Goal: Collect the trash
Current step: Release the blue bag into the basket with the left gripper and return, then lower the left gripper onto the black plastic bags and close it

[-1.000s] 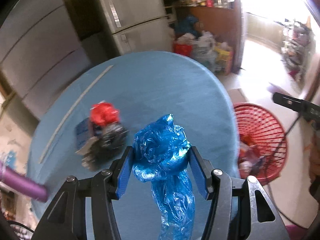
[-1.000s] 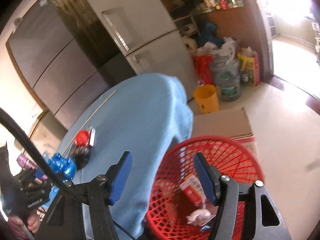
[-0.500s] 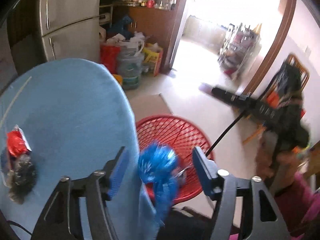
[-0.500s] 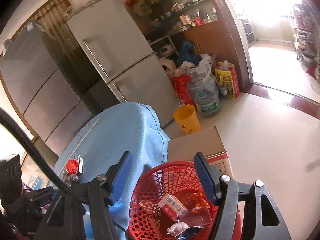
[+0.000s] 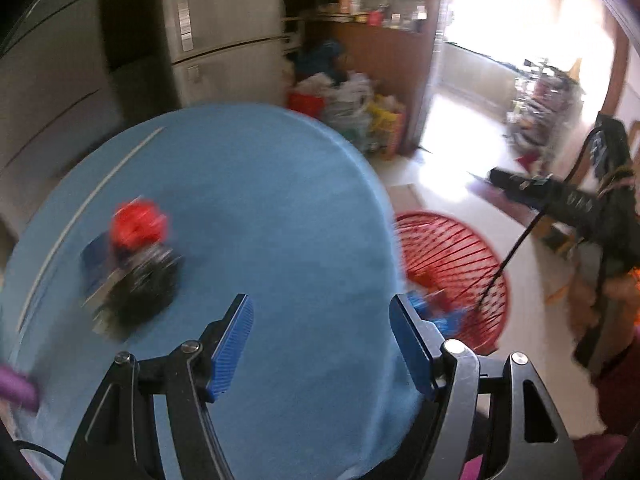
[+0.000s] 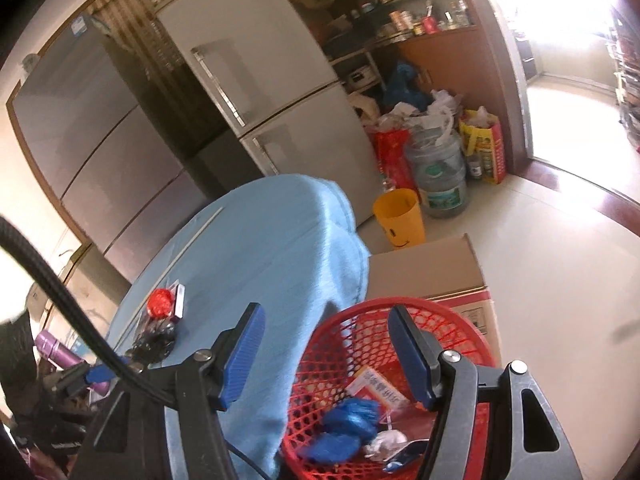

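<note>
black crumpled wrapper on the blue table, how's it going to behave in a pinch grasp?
The black crumpled wrapper looks like thin film, so probably floppy and very light; it should crush between the pads rather than resist. It lies against the red crumpled piece and a flat packet, so a pinch or push may drag those along. The sheen suggests it could be slippery.

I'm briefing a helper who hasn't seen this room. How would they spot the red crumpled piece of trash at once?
Find the round table under the blue cloth in front of the refrigerators. Near its left edge lies a small heap of trash; the red crumpled wrapper sits at its far end, the only red thing there, bright against the black crumpled wrapper beside it.
</note>
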Motion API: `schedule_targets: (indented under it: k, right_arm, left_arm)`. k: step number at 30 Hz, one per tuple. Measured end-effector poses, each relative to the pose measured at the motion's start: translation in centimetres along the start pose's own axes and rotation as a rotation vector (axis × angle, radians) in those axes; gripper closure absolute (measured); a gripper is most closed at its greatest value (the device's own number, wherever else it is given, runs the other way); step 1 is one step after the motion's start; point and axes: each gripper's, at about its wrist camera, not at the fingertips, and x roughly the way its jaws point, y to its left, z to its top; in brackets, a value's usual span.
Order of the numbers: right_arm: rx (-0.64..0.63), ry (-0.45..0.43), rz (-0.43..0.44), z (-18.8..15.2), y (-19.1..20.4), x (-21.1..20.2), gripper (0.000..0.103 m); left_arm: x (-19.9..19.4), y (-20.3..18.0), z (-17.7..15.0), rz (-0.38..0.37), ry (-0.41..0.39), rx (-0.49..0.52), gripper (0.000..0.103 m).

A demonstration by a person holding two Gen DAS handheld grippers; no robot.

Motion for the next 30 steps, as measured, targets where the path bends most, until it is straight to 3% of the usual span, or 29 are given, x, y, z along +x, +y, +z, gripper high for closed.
schedule_targets:
  k: [7,12,21,25,30]
  right_arm:
    - [-0.043,0.067,0.045,-1.0,3.0,2.3,0.035]
    - [-0.108,0.111,0.07,-2.0,6.0,3.8,0.035]
    - [-0.165,0.182,0.089,-4.1,9.0,5.9,0.035]
    - [-0.167,0.205,0.089,-4.8,9.4,6.5,0.035]
    - [-0.151,0.22,0.095,-4.8,9.2,6.9,0.035]
  left_arm:
    - [-3.0,7.2,-5.1,0.207,-0.015,-0.137,0.032]
    - [-3.8,11.0,-6.2,0.277,-0.029,-0.221,0.032]
    - [-2.7,13.7,-4.9,0.285,-0.047,-0.229,0.032]
    - [-1.0,13.8,-4.1,0.204,-0.023,-0.26,0.032]
    - [1.0,13.9,-3.6,0.203,0.0,-0.254,0.032]
